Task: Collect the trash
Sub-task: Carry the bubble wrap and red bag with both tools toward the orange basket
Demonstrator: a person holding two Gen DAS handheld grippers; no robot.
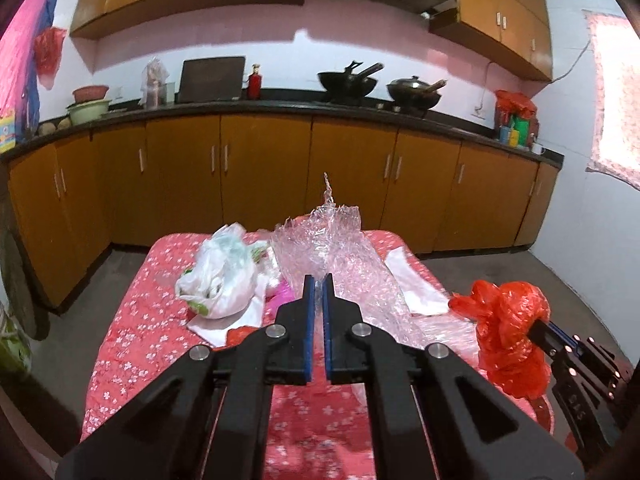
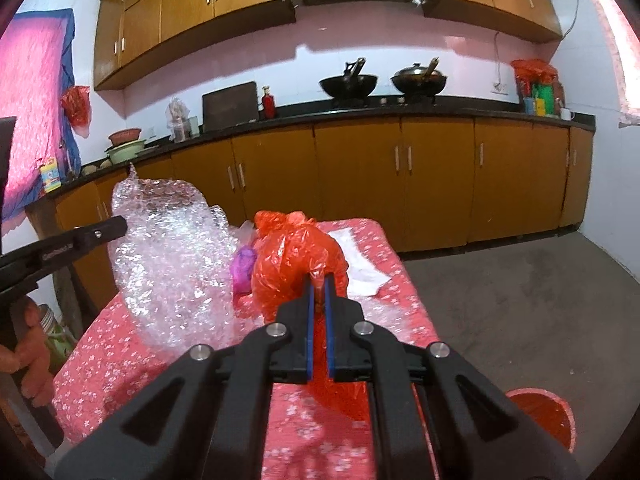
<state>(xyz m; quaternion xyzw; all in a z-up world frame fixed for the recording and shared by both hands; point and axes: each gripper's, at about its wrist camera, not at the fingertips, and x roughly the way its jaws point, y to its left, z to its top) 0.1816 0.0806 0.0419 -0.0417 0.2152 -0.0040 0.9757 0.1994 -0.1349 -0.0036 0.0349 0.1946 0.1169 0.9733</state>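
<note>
Holding in my left gripper: a sheet of clear bubble wrap, pinched between nearly closed blue-lined fingers; the sheet rises crumpled beyond the tips and trails down to the table on my right.
Holding in my right gripper: a knotted red plastic bag, a fold of it caught in the narrow gap between my fingers; in my left camera the bag appears raised off the tablecloth.
Table: covered by a pink floral tablecloth, standing in front of a run of brown lower cabinets.
White bag: a stuffed white plastic bag lies on the cloth, left of the bubble wrap and near it.
Paper: a white paper scrap lies flat at the far right part of the table, just beside the bubble wrap.
Purple piece: a small purple wrapper sits between the bubble wrap and the red bag in my right camera.
Floor: a red bin stands on the grey floor by the table's near right corner.
Counter: two dark woks sit on the stove behind.
</note>
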